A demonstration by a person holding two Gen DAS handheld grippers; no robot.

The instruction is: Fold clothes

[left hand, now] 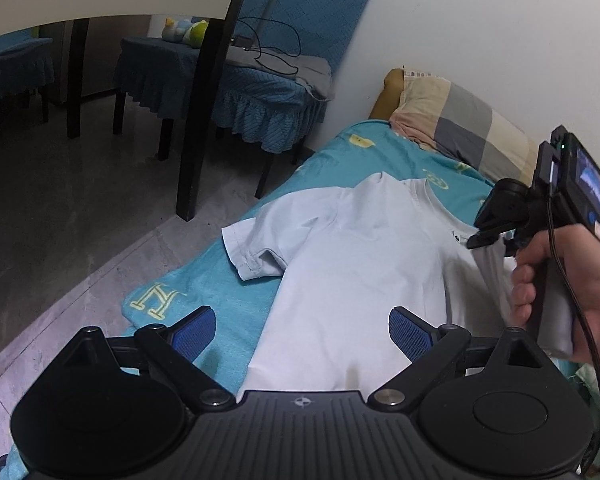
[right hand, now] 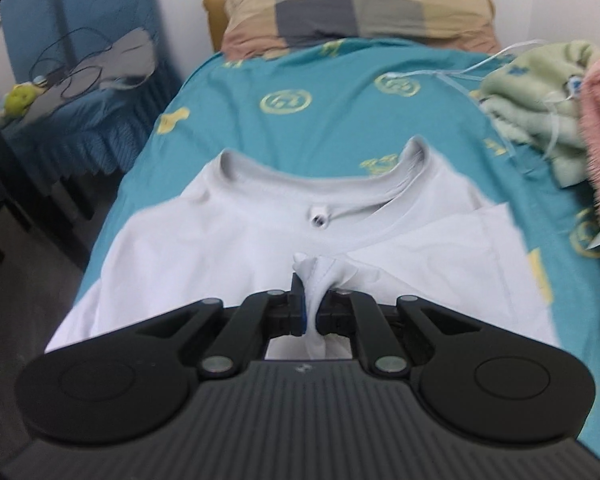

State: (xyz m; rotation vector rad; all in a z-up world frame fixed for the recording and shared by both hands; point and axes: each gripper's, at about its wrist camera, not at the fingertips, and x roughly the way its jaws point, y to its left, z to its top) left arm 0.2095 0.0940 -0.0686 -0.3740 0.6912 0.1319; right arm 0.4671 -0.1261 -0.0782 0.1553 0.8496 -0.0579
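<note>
A bed (right hand: 320, 92) covered in a teal sheet with yellow emblems is filling most of both views, and everything else is placed against it. Its long left edge is dropping to a bare grey floor (left hand: 80, 216), which is lying open beside the bed out to the dark table legs (left hand: 204, 120) and the blue-covered chairs (left hand: 260, 92) standing beyond the bed's head corner. At the head of the bed a checked pillow (right hand: 340, 0) is leaning on the white wall (left hand: 480, 40). Along the bed's right edge, a heap of green and pink blankets (right hand: 560, 120) is crowding that side.

The white T-shirt (left hand: 360, 280) is lying flat in the middle of the bed, collar toward the pillow, one sleeve (left hand: 256, 248) reaching nearly to the bed's left edge. Teal sheet is showing clear between the collar and the pillow.

The right gripper (right hand: 310, 304), held in a hand (left hand: 572, 288), is sitting over the shirt's right side with its jaws pinched tight on a bunched fold of white cloth just below the collar. The left gripper (left hand: 302, 330) is hovering over the shirt's lower hem near the foot of the bed, its jaws standing wide with nothing pressed between the blue pads (left hand: 410, 330).
</note>
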